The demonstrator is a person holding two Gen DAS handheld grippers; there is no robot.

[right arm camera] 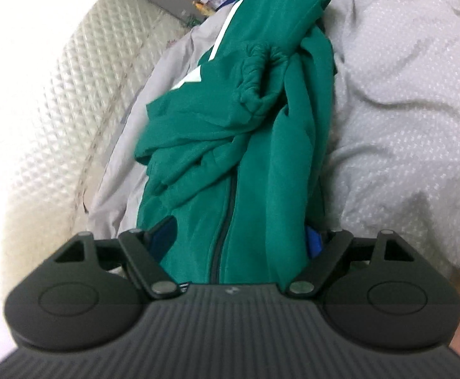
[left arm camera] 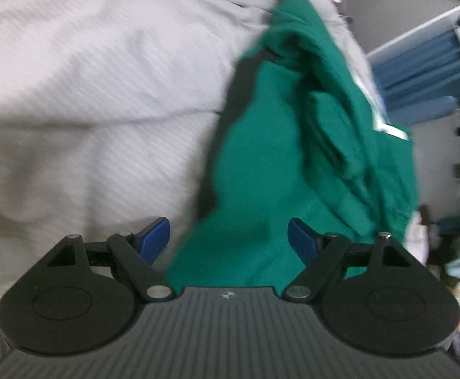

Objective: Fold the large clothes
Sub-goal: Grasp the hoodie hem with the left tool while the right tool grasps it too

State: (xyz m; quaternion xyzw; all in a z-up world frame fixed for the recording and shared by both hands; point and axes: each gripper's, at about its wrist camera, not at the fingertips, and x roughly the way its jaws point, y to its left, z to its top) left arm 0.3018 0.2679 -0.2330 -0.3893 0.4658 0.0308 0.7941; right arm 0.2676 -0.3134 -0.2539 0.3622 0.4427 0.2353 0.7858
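Risk lies in the bunching: with both your left gripper (left arm camera: pixel 228 240) and right gripper (right arm camera: pixel 241 240) spread wide, holding nothing, over the crumpled green zip jacket (right arm camera: pixel 255 145) on the grey bedcover (left arm camera: pixel 87 94), a careless pinch could catch several layers.

Bedroom: rumpled bedspread (left arm camera: pixel 87 94), padded headboard (right arm camera: pixel 81 101).

Left gripper (left arm camera: pixel 229 240) and right gripper (right arm camera: pixel 241 241) — jaws spread wide — both angled downward.
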